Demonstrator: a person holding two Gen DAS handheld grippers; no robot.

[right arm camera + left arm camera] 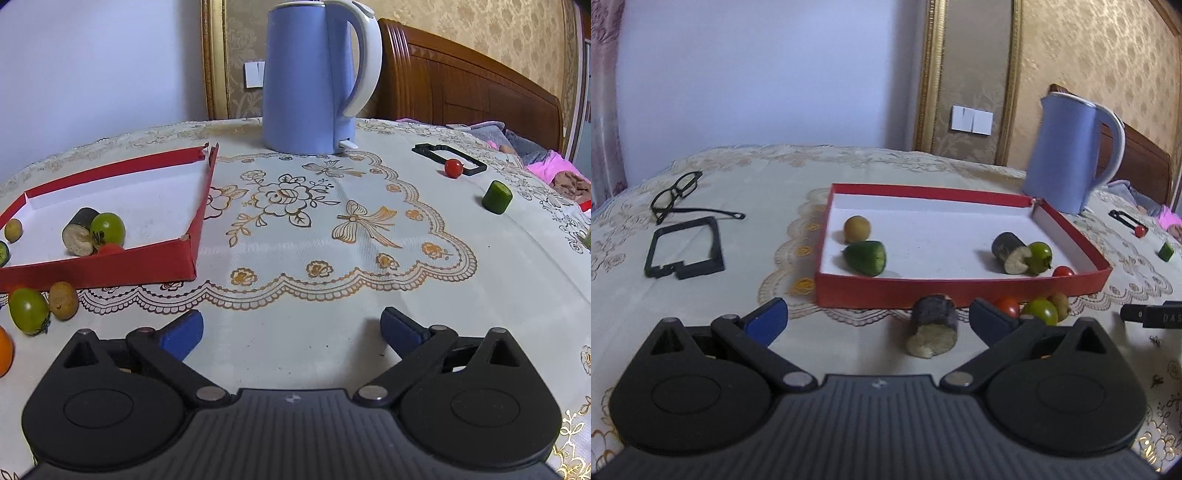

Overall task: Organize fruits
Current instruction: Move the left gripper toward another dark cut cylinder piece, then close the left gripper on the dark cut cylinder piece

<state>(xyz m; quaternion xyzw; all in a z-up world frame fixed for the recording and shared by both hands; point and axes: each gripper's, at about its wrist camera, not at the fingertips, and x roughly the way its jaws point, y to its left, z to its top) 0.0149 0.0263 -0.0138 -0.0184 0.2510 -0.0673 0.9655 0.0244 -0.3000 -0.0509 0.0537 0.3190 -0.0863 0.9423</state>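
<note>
A red tray (960, 291) with a white floor holds a brown round fruit (857, 229), a cucumber piece (866, 257), a dark eggplant piece (1008, 251), a green tomato (1039, 256) and a red cherry tomato (1063, 271). In front of it lie another eggplant piece (934, 326), a red tomato (1006, 305), a green tomato (1041, 312) and a brown fruit (1059, 303). My left gripper (879, 319) is open, the eggplant piece between its fingers. My right gripper (291, 330) is open and empty over the cloth. A cherry tomato (453, 168) and a cucumber chunk (497, 197) lie far right.
A blue kettle (310, 85) stands behind the tray (110, 264). Glasses (677, 194) and a black frame (685, 248) lie left of the tray. Another black frame (448, 157) lies by the cherry tomato. An orange (4, 352) shows at the right wrist view's left edge.
</note>
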